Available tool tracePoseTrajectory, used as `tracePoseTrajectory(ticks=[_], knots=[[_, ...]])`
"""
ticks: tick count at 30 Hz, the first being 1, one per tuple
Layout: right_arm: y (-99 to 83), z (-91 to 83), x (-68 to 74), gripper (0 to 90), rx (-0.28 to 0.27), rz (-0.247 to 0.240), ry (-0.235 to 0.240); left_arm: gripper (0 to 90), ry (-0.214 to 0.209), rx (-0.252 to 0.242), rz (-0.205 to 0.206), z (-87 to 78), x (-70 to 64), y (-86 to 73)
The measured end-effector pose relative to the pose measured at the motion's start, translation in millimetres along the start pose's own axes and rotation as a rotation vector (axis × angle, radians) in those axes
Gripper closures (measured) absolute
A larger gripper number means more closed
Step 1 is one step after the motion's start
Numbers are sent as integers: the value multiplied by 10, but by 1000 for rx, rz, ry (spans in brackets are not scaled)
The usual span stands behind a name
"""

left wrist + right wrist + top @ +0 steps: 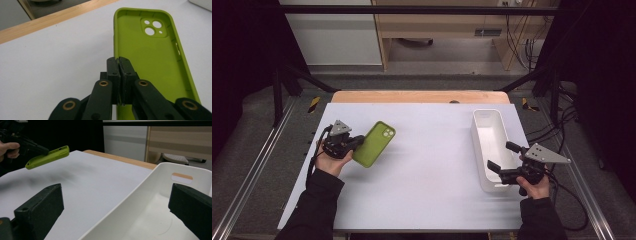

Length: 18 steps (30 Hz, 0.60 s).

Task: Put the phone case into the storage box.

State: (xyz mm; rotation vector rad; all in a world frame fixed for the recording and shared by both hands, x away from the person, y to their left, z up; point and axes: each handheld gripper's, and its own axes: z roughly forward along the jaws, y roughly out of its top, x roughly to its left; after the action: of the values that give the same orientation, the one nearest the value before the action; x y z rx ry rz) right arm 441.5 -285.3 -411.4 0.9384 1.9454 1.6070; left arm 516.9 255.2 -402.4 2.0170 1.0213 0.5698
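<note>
The white worktop (422, 170) carried a white bin (488, 145) at its right side. A green phone case (374, 144) was held raised above the worktop's left part, its edge clamped by the left tongs (119, 65). The right tongs (501, 159) were spread wide over the bin's wall. The carrying step was judged in hand; transport across to the bin was called for next.

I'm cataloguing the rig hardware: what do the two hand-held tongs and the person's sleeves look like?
Both tongs, left and right, are matte black with blocky jaws, each topped by a grey three-cornered plate. Brass-coloured pivot rivets show on the left linkage. Black cables trail from both. The person's sleeves are black.
</note>
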Motion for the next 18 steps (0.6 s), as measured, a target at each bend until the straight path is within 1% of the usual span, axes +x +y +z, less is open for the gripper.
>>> tracePoseTrajectory(ticks=[10,13,18], knots=[[-8,21,14,4,10,-3,3,880,-18,-16,43,-45,-167,63],[-7,21,16,4,9,-4,4,880,-22,-22,66,-57,-237,87],[-4,17,13,4,7,-4,5,880,-34,-25,82,-64,-320,112]])
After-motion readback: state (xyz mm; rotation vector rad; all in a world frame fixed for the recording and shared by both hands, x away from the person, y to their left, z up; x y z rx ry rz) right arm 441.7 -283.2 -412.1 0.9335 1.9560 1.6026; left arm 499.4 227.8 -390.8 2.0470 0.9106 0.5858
